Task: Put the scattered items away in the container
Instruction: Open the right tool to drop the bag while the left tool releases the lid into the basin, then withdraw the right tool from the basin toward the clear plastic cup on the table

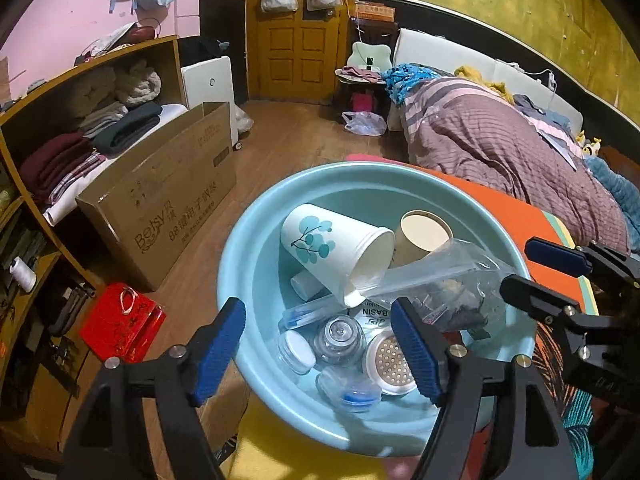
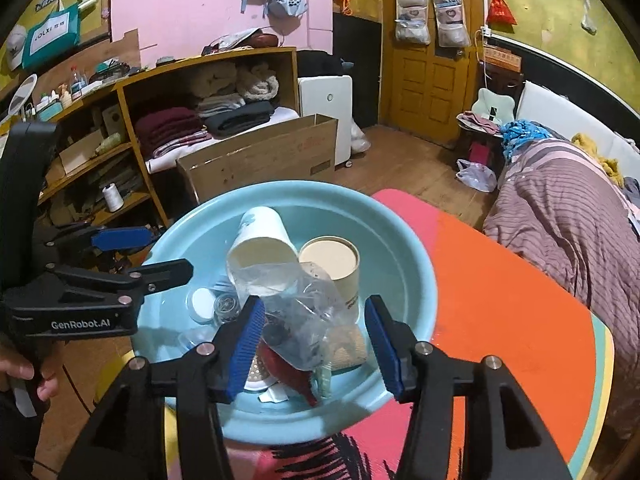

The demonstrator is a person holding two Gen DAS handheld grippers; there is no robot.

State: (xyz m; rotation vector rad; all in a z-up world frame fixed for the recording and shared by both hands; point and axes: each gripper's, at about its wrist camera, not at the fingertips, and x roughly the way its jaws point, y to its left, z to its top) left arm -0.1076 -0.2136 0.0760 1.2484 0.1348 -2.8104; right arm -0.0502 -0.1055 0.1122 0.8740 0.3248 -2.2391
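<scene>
A light blue basin (image 1: pixel 240 264) (image 2: pixel 416 264) sits on the colourful table. It holds a tipped white paper cup with teal leaves (image 1: pixel 320 240) (image 2: pixel 260 240), a brown paper cup (image 1: pixel 424 236) (image 2: pixel 332 260), a clear plastic bag (image 1: pixel 448 284) (image 2: pixel 296 312), a round compact (image 1: pixel 390 360) and several small clear jars (image 1: pixel 340 336). My left gripper (image 1: pixel 320 352) (image 2: pixel 144 256) hovers open over the basin's near-left side, holding nothing. My right gripper (image 2: pixel 316 348) (image 1: pixel 540 272) stands open over the near rim, with the plastic bag lying just beyond its fingers.
The orange and pink tabletop (image 2: pixel 500 320) stretches right of the basin. A cardboard box (image 1: pixel 160 208), a shelf of folded clothes (image 1: pixel 80 152) and a red bag (image 1: pixel 120 320) are on the left. A bed (image 1: pixel 500 148) stands at the right. A hand (image 2: pixel 24 376) grips the left tool.
</scene>
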